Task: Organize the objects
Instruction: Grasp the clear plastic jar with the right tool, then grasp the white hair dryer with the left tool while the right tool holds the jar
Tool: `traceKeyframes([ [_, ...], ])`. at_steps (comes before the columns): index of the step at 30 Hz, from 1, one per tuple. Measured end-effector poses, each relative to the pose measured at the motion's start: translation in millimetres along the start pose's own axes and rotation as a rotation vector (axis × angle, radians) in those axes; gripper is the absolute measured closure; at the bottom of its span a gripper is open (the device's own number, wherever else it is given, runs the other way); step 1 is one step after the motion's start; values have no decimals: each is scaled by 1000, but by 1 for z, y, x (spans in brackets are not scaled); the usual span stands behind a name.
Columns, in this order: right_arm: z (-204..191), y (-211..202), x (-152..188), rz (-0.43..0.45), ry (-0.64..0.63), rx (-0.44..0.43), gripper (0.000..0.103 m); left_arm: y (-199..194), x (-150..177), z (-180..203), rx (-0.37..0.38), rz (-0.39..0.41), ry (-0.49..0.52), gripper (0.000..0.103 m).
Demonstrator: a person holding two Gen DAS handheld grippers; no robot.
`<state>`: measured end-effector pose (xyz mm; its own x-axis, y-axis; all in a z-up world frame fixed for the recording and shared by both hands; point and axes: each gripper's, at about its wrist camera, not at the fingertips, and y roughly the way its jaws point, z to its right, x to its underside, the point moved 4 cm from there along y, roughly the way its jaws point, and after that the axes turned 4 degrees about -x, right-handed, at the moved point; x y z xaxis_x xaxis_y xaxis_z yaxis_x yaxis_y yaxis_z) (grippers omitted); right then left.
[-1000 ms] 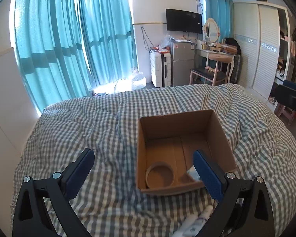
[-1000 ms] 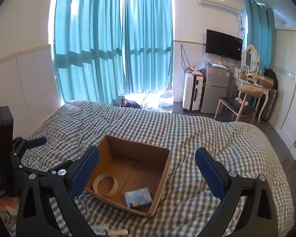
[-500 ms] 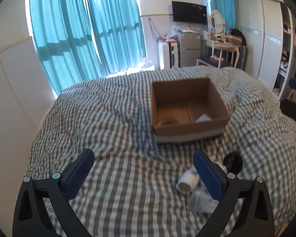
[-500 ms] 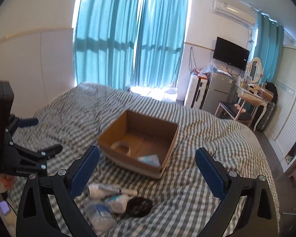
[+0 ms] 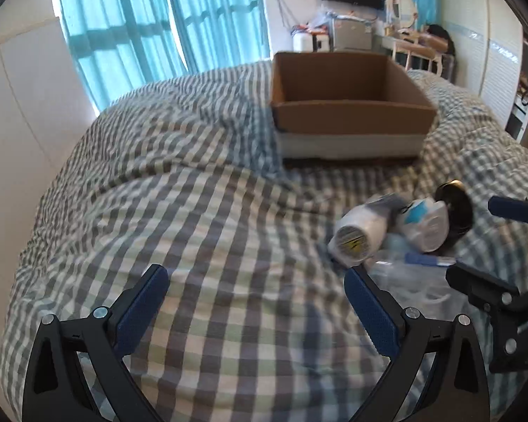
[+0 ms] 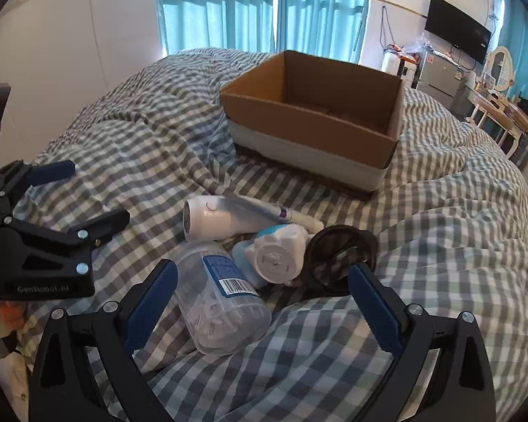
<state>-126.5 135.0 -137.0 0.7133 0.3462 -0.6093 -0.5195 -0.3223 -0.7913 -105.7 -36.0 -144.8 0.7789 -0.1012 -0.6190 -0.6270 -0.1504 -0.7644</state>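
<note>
An open cardboard box rests on the checked bed cover. In front of it lies a pile: a white bottle, a thin tube, a clear plastic jar with a blue label, a white and blue roll and a black round lid. My right gripper is open low over the pile, the jar lying between its fingers without touching them. My left gripper is open over bare cover, left of the pile.
The checked cover is rumpled, with folds around the box. A white wall panel runs along the left side of the bed. Teal curtains, a fridge, a dressing table and a chair stand beyond the bed's far end.
Both grippers have drawn back from above the box and dropped low toward the bed. The box now sits farther off, and the pile has come into close view.
</note>
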Motion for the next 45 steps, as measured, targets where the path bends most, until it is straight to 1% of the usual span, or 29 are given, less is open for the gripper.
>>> traceKeyframes([
  [2, 0, 11, 1, -30, 15, -39, 5, 6, 2, -3, 7, -16, -14, 0],
  [7, -3, 37, 10, -102, 28, -83, 6, 8, 8, -4, 7, -1, 0, 0],
  [9, -6, 47, 13, -135, 14, -89, 12, 9, 9, -2, 6, -4, 2, 0],
  [10, -8, 50, 14, -150, 13, -105, 14, 10, 9, -3, 6, -4, 0, 0],
  [12, -11, 54, 16, -161, 7, -126, 20, 10, 9, -2, 5, -4, -3, 0],
  [13, -14, 54, 17, -169, -3, -140, 26, 10, 9, -3, 4, -4, -3, 0],
  [16, -21, 50, 22, -150, -28, -126, 28, 10, 8, -3, -1, -1, -2, 0],
  [19, -25, 41, 22, -141, -38, -131, 32, 9, 8, -5, 3, 1, -11, 0],
  [22, -20, 19, 13, -98, -41, -136, 34, 9, 8, -4, -8, -3, -10, 0],
  [25, -7, -10, -3, -26, -66, -77, 38, 12, 5, 2, -37, -13, 13, 0],
  [27, 2, -26, -13, 15, -68, -45, 38, 12, 1, 7, -31, -9, 23, 0],
  [30, 16, -46, -26, 68, -72, 15, 39, 14, -8, 13, 13, -12, 15, 0],
  [33, 31, -55, -34, 111, -56, 72, 39, 19, -15, 18, 48, -21, 7, 0],
  [36, 50, -63, -39, 142, -27, 123, 39, 23, -23, 28, 81, -17, 29, 0],
  [39, 67, -62, -41, 142, -4, 165, 39, 28, -28, 40, 92, -14, 63, 0],
  [45, 78, -43, -28, 103, 2, 173, 39, 42, -34, 62, 113, -31, 113, 1],
])
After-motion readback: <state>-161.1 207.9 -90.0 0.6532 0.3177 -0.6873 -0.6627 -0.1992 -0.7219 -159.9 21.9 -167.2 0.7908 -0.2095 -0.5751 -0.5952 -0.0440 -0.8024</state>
